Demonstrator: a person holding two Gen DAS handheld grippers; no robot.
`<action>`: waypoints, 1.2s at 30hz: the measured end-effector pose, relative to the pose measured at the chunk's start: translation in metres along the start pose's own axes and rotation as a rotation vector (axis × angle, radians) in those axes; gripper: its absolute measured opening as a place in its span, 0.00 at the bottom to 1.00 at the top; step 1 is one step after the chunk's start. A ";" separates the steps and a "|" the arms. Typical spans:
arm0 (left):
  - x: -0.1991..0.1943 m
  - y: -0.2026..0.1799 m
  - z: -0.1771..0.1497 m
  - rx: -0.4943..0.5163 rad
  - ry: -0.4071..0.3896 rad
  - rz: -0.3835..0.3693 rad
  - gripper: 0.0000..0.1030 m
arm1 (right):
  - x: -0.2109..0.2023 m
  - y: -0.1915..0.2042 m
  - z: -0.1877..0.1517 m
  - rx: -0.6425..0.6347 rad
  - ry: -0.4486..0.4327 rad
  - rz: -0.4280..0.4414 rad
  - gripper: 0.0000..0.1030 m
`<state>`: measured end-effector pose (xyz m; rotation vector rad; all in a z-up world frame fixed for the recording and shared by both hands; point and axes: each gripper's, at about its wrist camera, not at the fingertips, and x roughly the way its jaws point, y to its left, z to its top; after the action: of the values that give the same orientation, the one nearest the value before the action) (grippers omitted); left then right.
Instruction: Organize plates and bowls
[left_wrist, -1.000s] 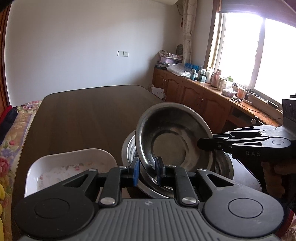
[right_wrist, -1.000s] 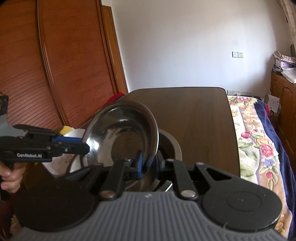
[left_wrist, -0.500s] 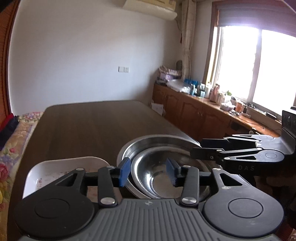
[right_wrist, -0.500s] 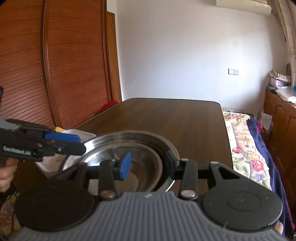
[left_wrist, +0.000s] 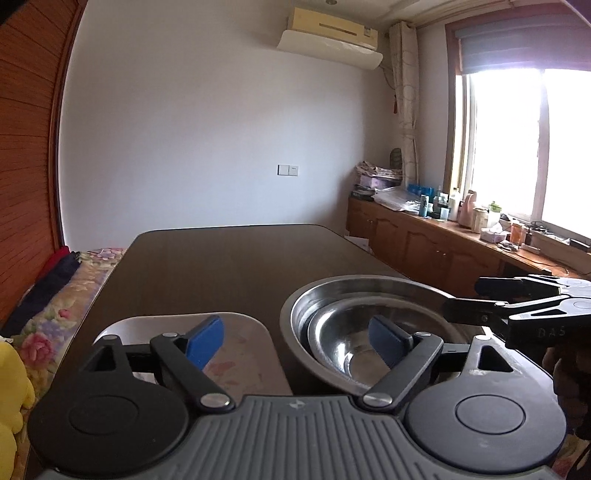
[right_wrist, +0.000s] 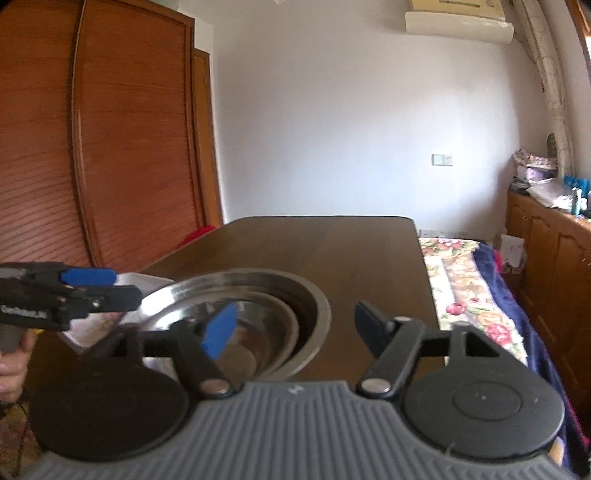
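Steel bowl (left_wrist: 354, 343), the smaller one, sits nested inside a larger steel bowl (left_wrist: 332, 291) on the dark wooden desk (left_wrist: 229, 258), beside a white dish (left_wrist: 243, 354). Both the left gripper (left_wrist: 295, 343) and right gripper (right_wrist: 295, 325) have just been opening their fingers wide, holding nothing.

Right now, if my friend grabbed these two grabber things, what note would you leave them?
Left gripper: jaws have just opened wide, holding nothing.
Right gripper: jaws have also just opened, holding nothing.
Small steel bowl sits nested inside the large steel bowl on the wooden table.
White rectangular dish sits on the table beside the bowls, apart from them.
Done: the two steel bowls are stacked.
Left: probably deciding where the white dish goes; no other plates are in view.
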<state>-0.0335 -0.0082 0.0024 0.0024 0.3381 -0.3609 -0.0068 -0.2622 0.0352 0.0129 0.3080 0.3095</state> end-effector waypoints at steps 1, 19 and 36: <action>0.000 0.000 -0.001 -0.003 0.000 0.000 1.00 | 0.000 0.001 -0.002 -0.003 -0.007 -0.010 0.84; 0.009 0.005 -0.015 -0.079 0.082 -0.056 0.89 | 0.008 0.007 -0.011 0.036 0.021 -0.026 0.88; 0.011 0.001 -0.014 -0.075 0.081 -0.051 0.78 | 0.011 0.022 -0.016 -0.041 0.070 -0.042 0.57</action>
<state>-0.0284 -0.0102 -0.0148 -0.0659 0.4321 -0.3994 -0.0079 -0.2388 0.0184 -0.0453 0.3705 0.2745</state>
